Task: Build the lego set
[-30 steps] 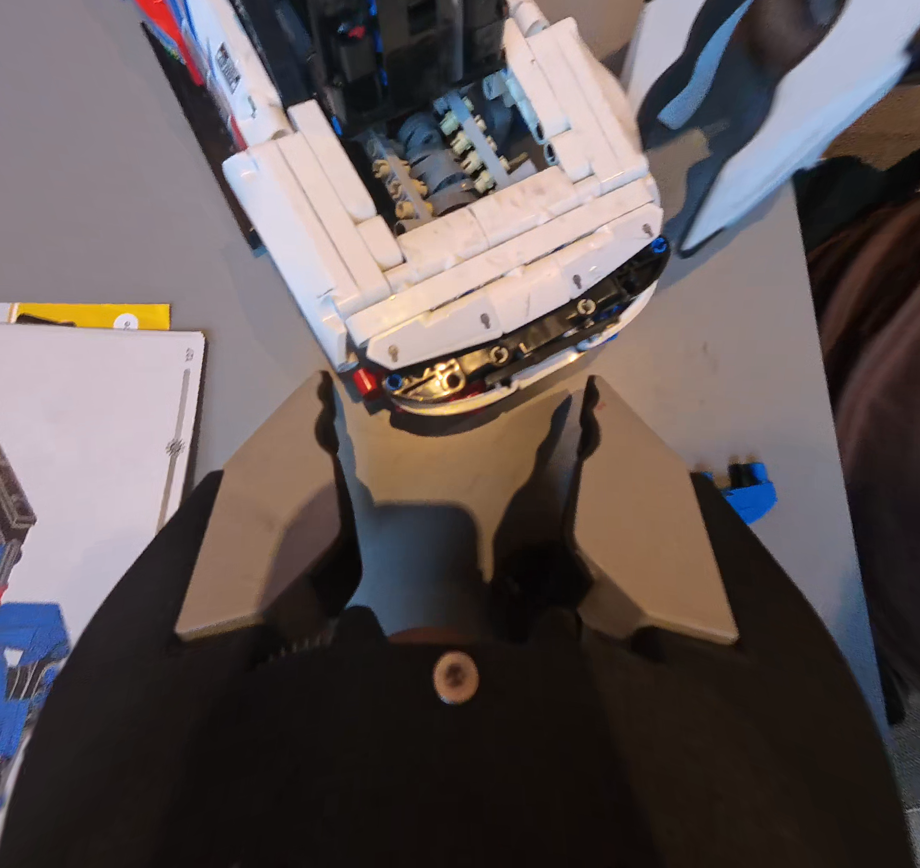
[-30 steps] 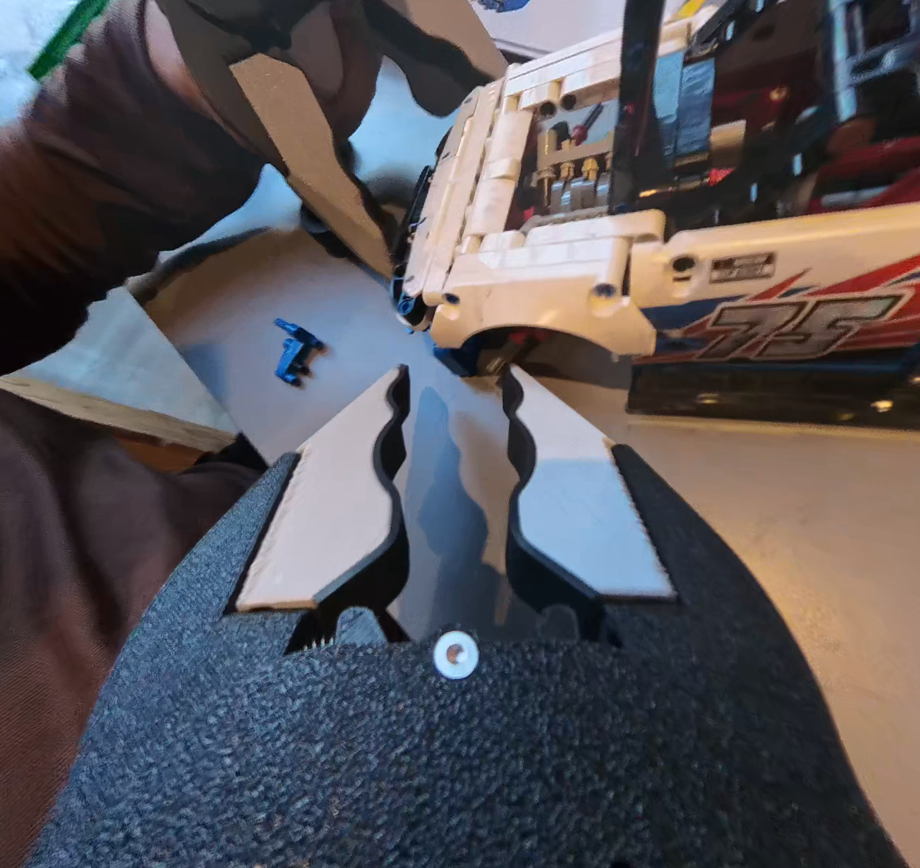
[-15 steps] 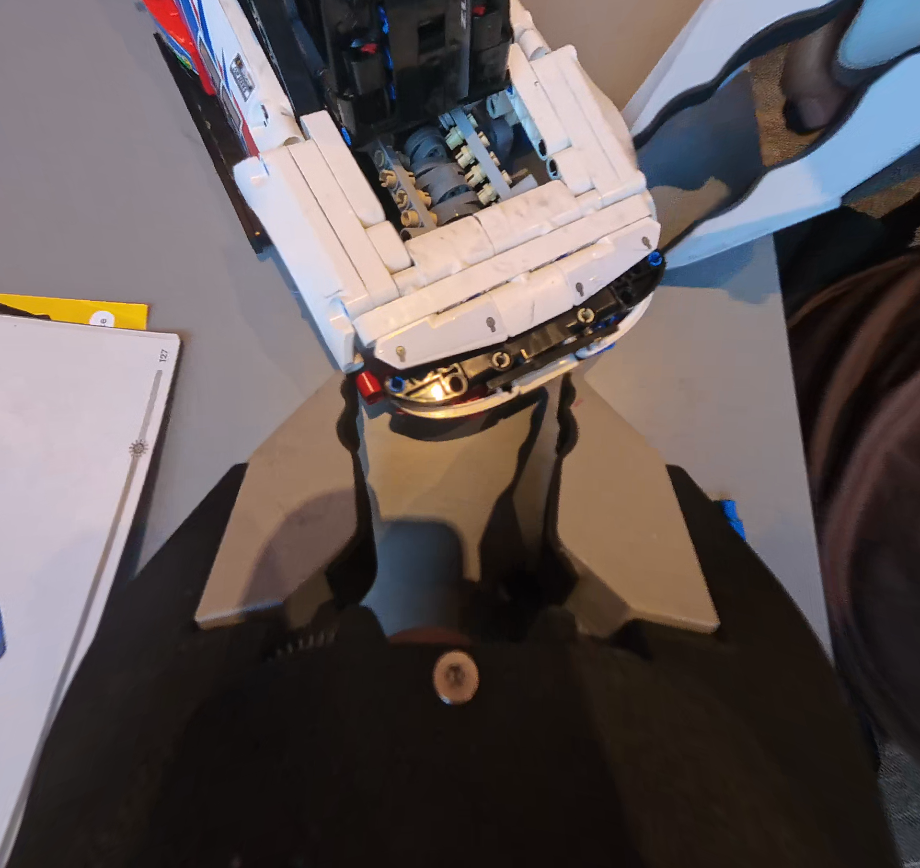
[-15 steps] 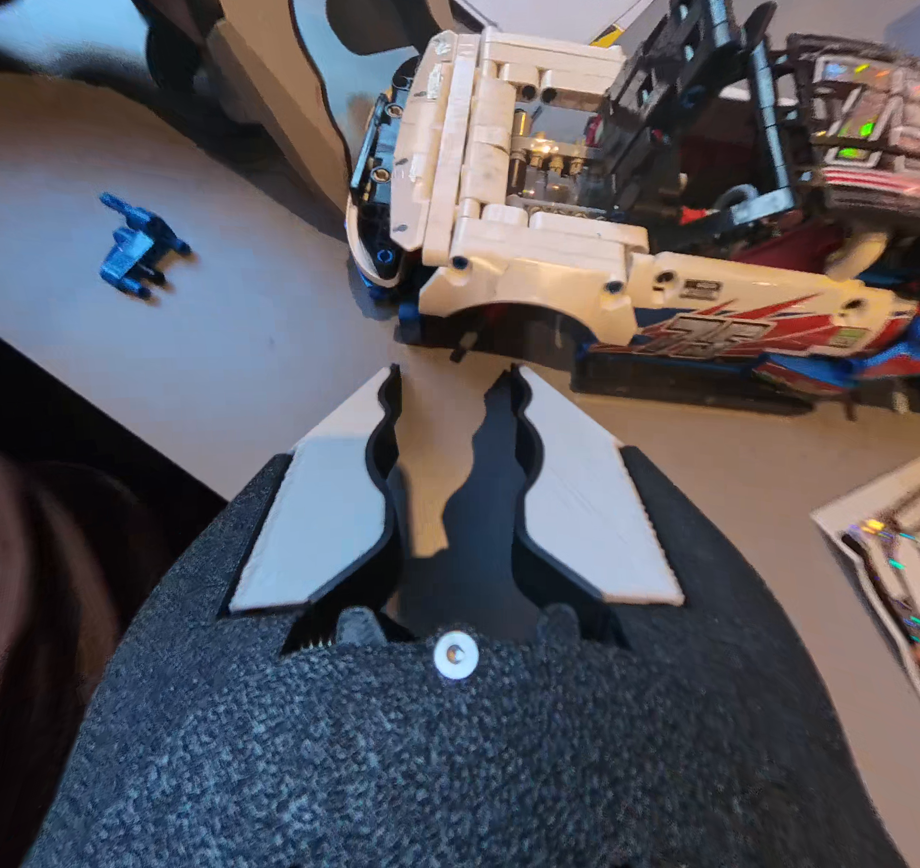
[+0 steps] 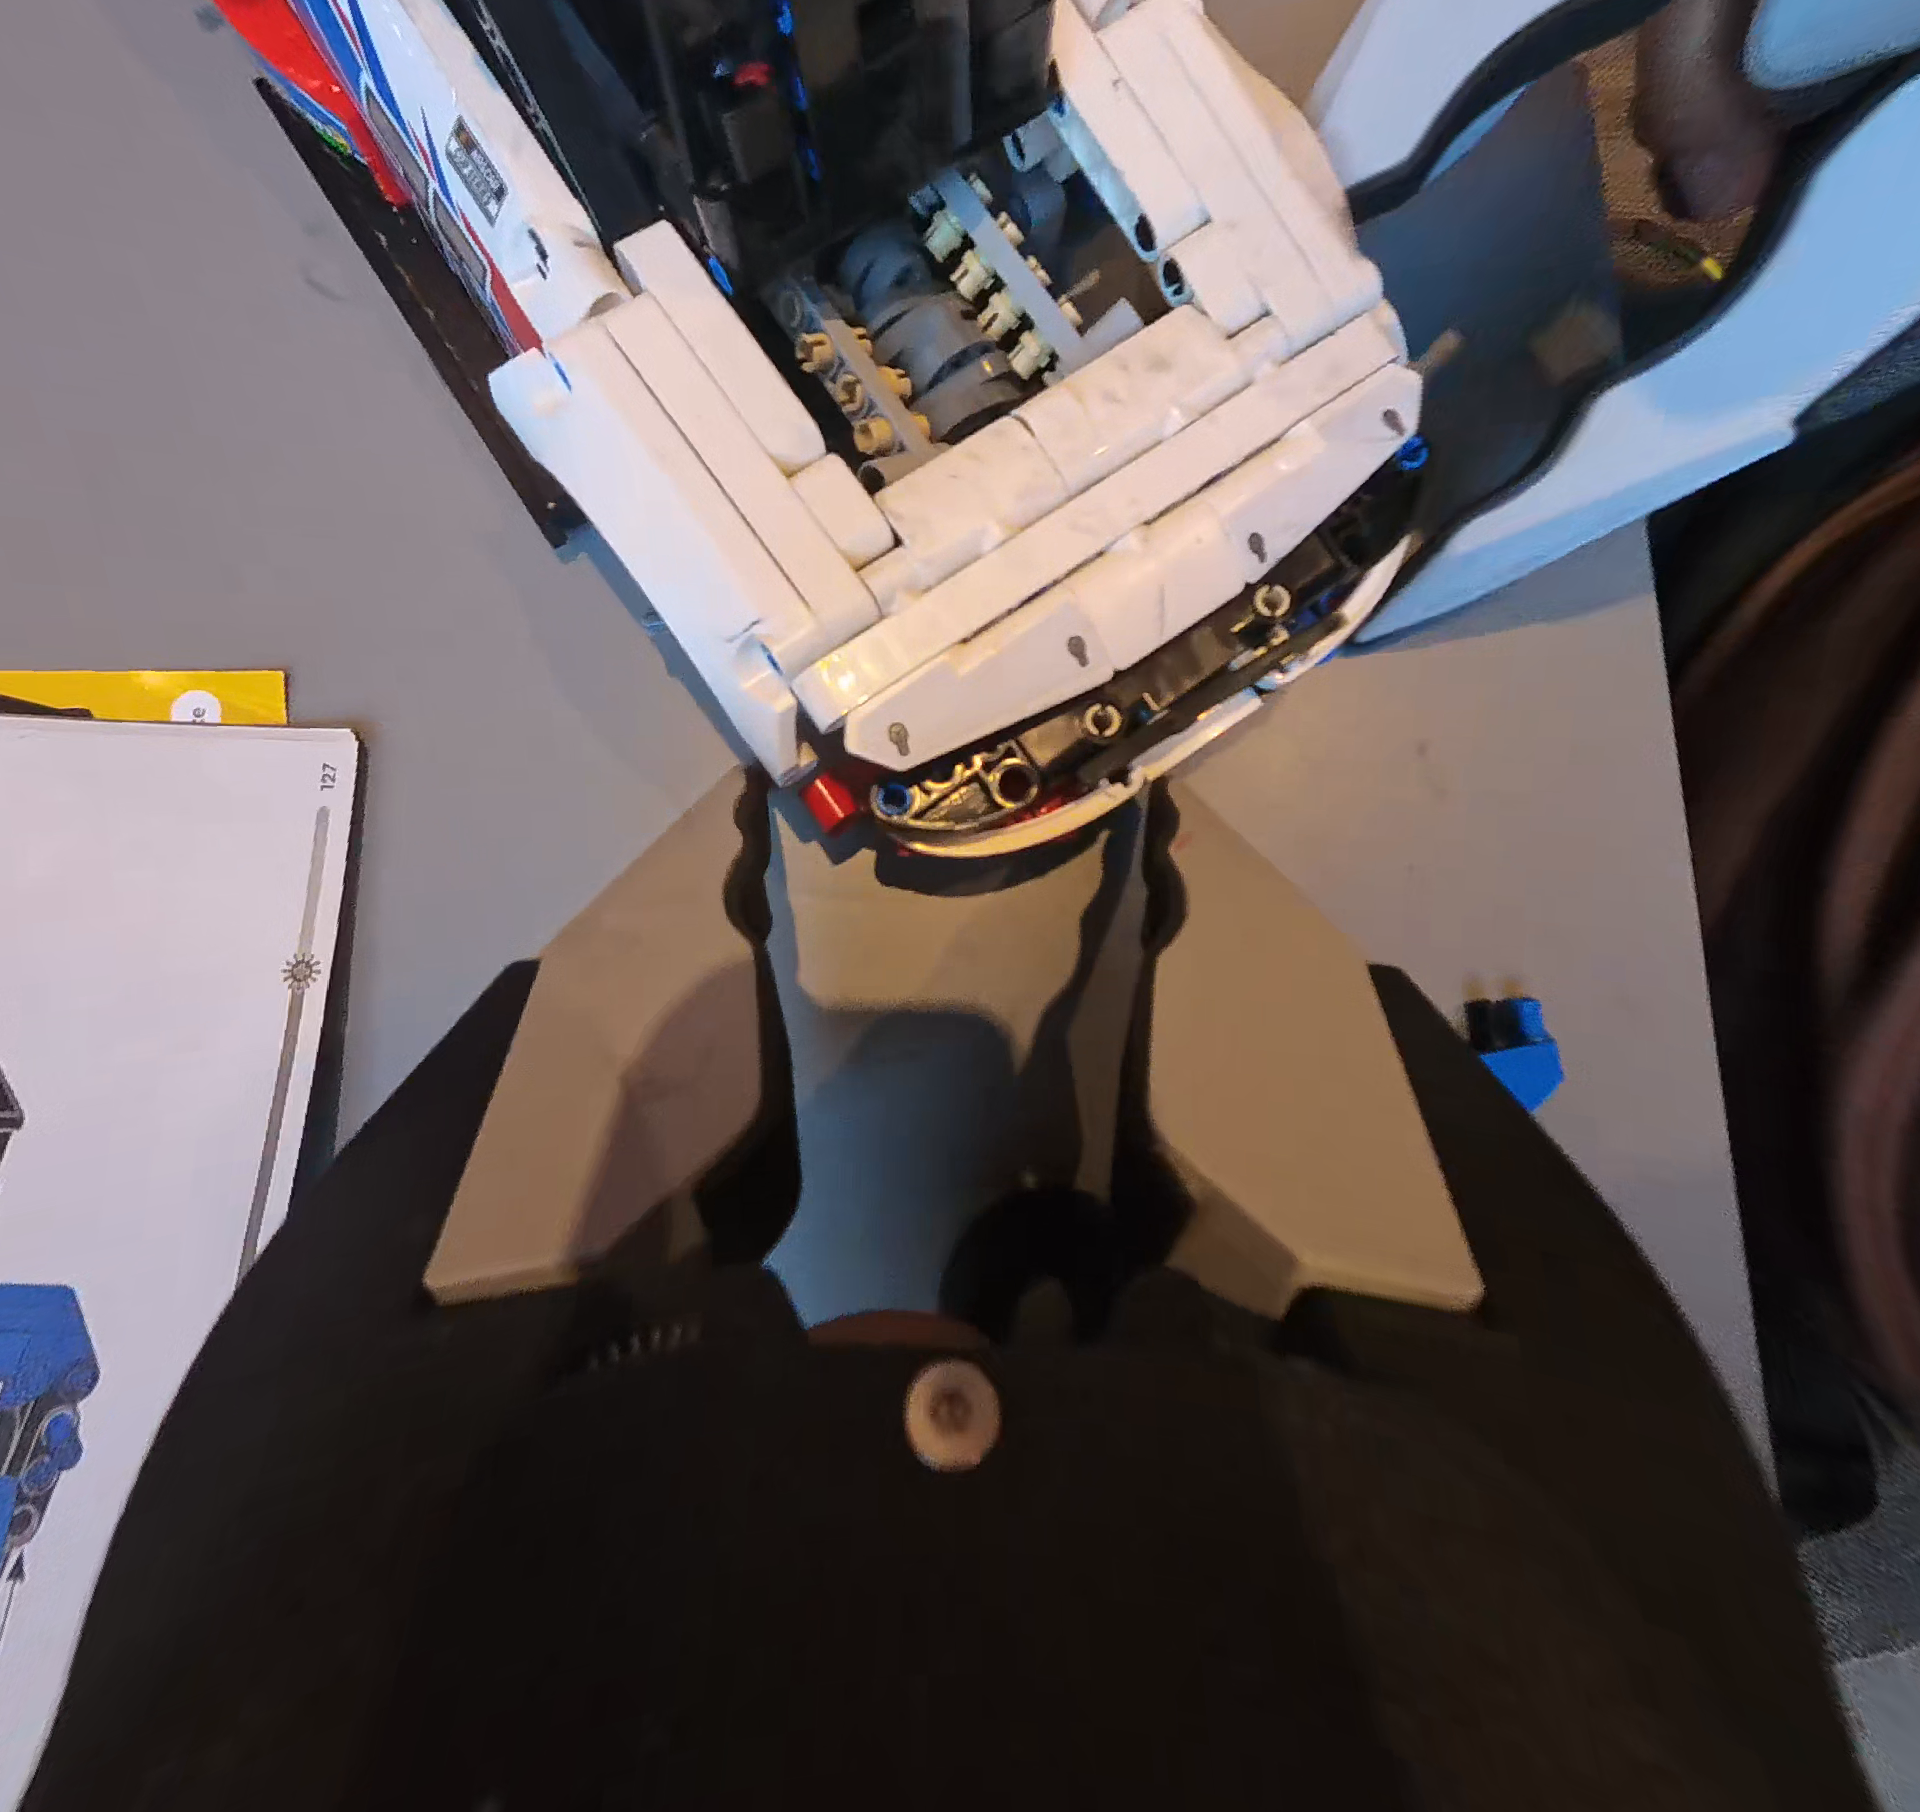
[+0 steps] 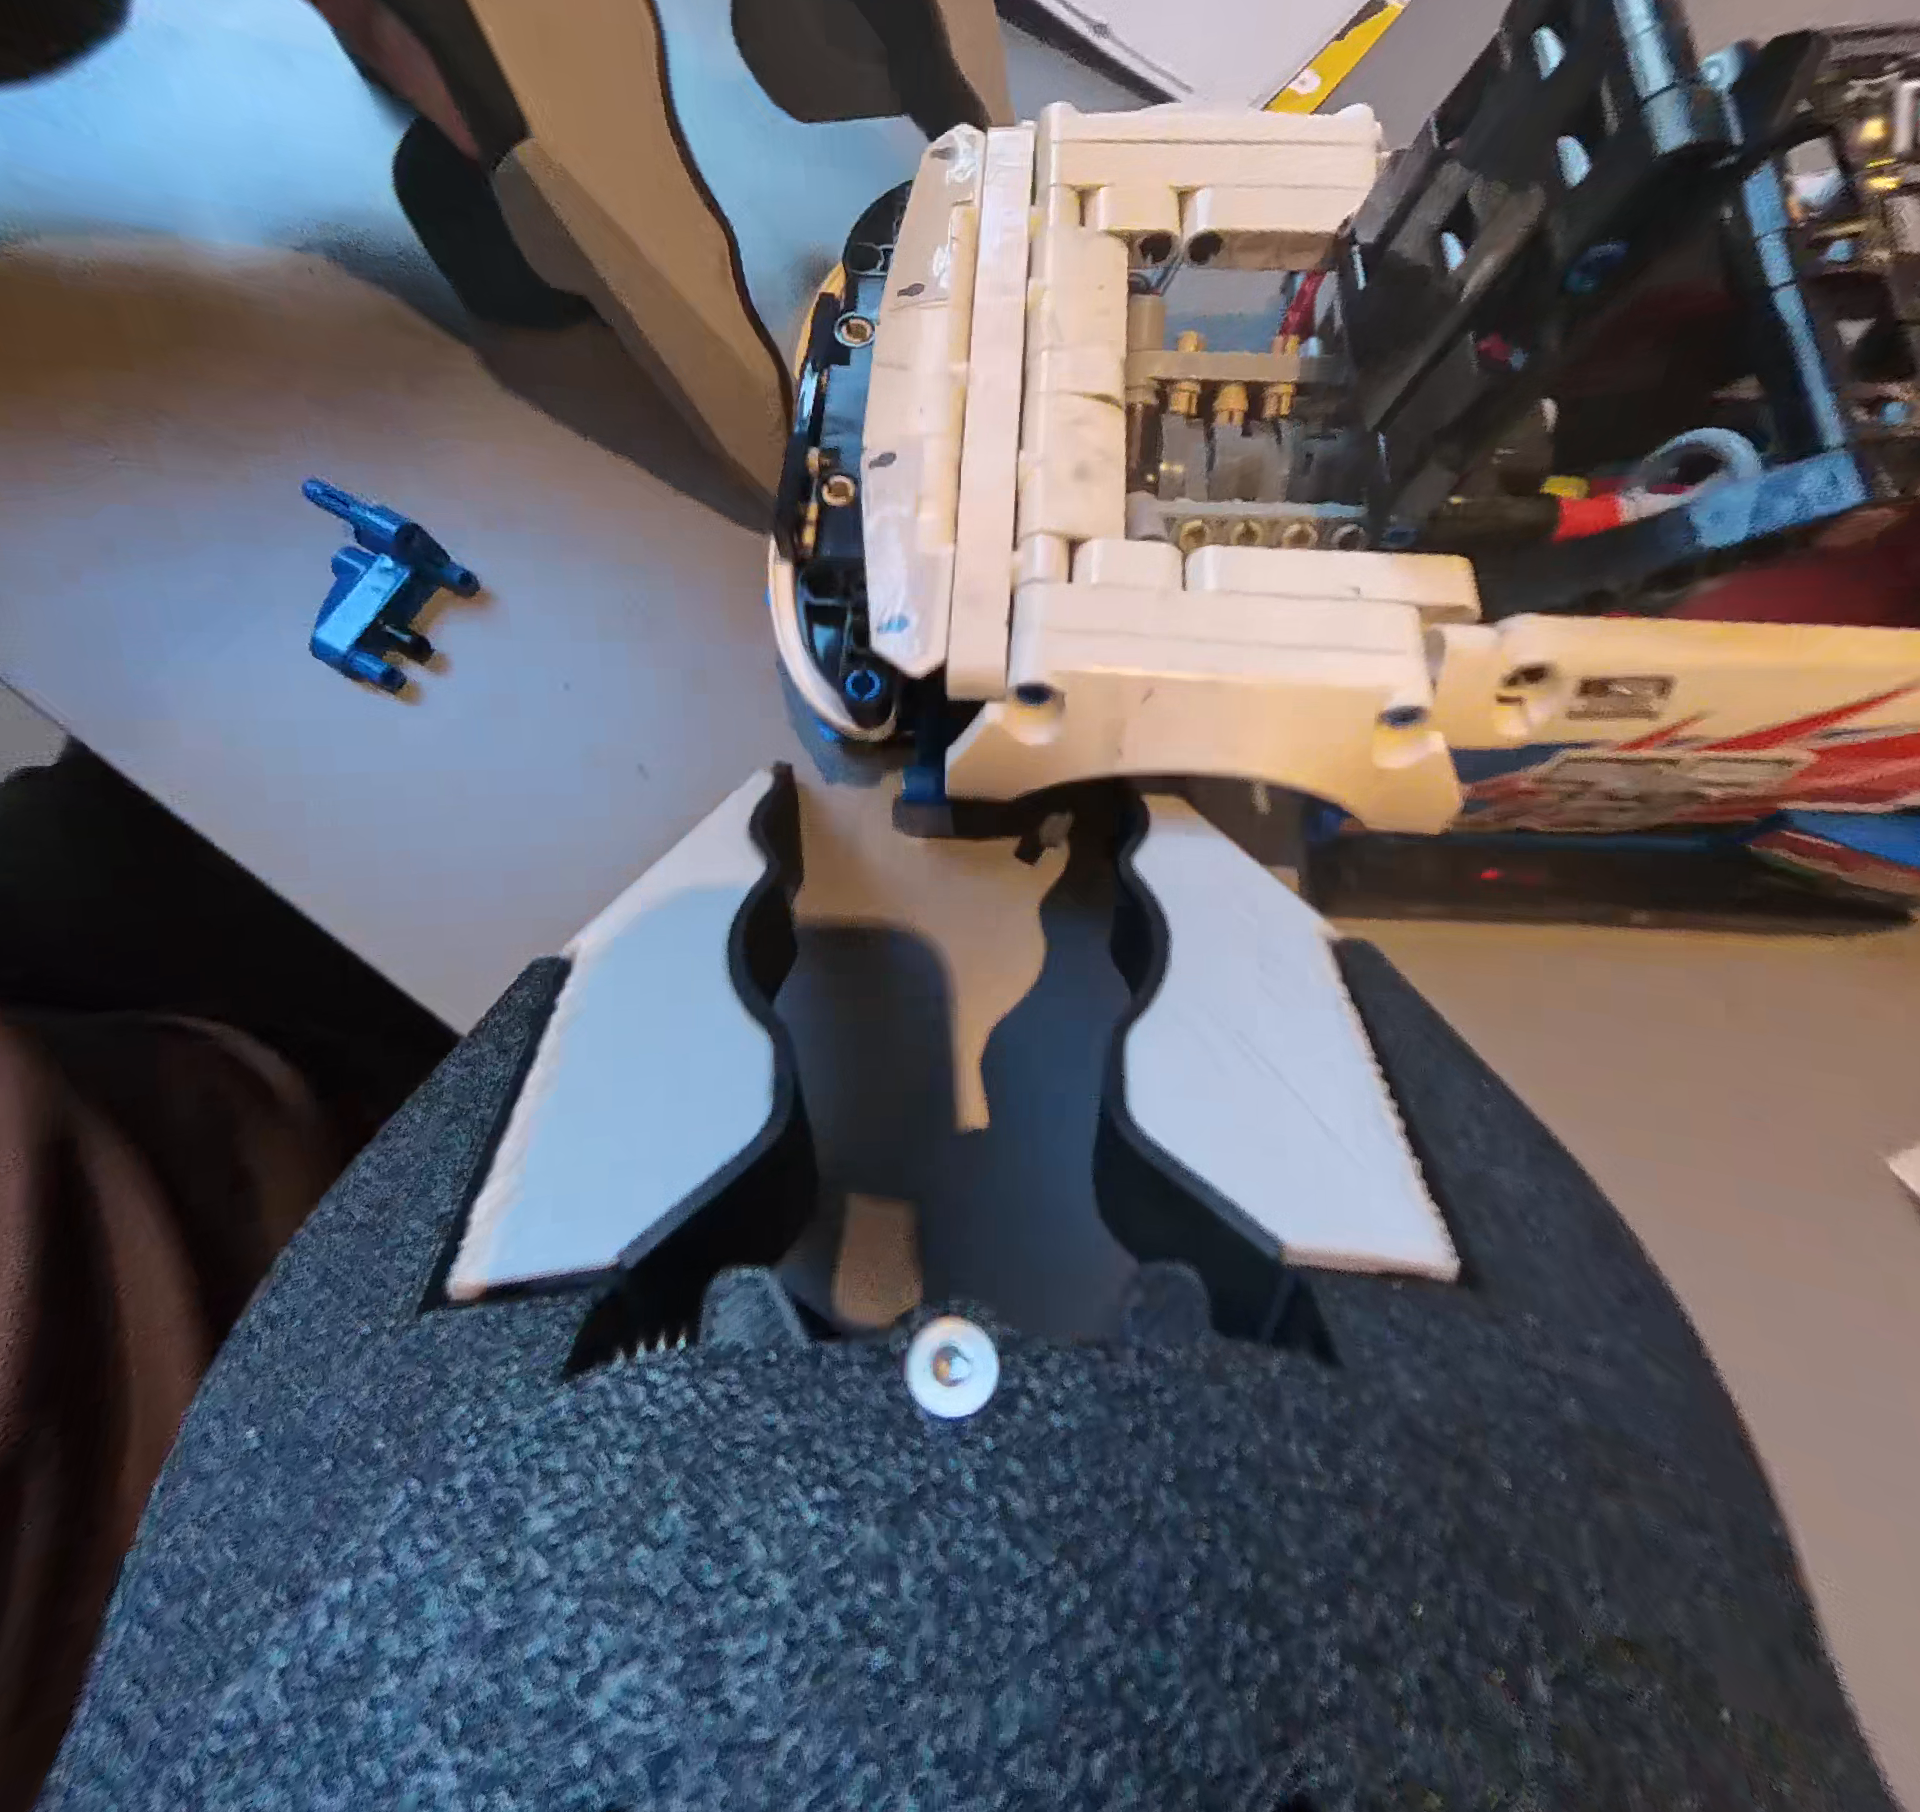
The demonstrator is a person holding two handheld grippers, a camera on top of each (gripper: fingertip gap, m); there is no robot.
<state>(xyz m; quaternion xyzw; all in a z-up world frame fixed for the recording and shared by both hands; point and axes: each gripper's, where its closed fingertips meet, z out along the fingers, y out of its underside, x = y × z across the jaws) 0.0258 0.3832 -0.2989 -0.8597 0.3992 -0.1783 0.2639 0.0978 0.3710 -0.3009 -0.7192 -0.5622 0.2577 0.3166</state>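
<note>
Both tools gape empty; left tool (image 5: 951,827) faces the car (image 5: 987,474) nose; right tool (image 6: 961,806) its flank.

Left gripper (image 5: 951,827) points forward over the table, its two tan fingers (image 5: 644,1087) spread apart, holding nothing. Right gripper (image 6: 951,806) is likewise parted and empty, its pale fingers (image 6: 644,1066) angled downward. A brown sleeve (image 6: 125,1295) shows beside it.
</note>
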